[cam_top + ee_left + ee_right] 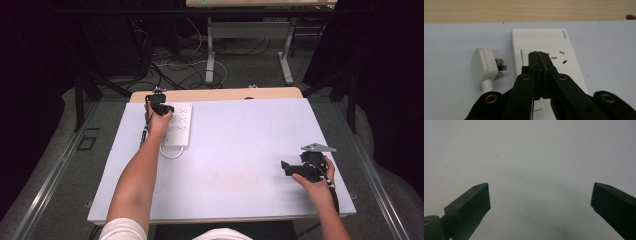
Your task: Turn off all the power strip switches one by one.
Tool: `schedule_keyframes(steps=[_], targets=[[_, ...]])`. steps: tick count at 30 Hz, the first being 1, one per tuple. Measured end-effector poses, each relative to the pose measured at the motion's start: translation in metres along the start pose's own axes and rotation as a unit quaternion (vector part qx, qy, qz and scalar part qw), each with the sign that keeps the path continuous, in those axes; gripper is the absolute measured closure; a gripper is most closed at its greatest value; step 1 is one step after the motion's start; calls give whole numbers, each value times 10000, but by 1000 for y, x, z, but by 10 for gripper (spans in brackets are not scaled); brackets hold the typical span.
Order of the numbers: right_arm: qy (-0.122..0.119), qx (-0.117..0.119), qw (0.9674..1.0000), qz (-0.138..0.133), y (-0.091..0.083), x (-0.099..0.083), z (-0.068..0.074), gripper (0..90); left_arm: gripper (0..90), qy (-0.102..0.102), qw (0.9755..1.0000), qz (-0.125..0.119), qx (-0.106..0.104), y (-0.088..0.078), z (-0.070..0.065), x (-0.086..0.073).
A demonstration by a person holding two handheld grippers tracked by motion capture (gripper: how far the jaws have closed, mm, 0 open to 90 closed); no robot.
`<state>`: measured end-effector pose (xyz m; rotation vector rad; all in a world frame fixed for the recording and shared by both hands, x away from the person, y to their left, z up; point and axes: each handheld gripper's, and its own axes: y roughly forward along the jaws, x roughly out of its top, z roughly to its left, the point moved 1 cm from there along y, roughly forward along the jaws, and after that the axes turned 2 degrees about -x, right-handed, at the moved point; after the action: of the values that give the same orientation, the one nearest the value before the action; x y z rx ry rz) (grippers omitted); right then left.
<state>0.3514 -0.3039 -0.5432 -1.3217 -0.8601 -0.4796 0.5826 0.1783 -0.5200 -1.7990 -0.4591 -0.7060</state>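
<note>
Left gripper [539,53] clenched, empty, tips over power strip [549,40] mid-frame; looks like pressing its switch, so push straight down. Plug [484,66] lies unplugged, left of strip. Right gripper [540,195] released, lower right of high view.

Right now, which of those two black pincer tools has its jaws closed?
The left gripper, pressed shut over the white plastic power strip beside the loose white plug. The right gripper hangs over the bare pale table mat, jaws wide apart.
</note>
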Motion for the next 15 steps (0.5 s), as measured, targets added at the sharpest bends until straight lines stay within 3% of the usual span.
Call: schedule_keyframes(steps=[15], targets=[[77, -1, 10000, -3, -2, 0, 0, 19, 900, 108, 9999, 25, -9, 9, -2, 14]])
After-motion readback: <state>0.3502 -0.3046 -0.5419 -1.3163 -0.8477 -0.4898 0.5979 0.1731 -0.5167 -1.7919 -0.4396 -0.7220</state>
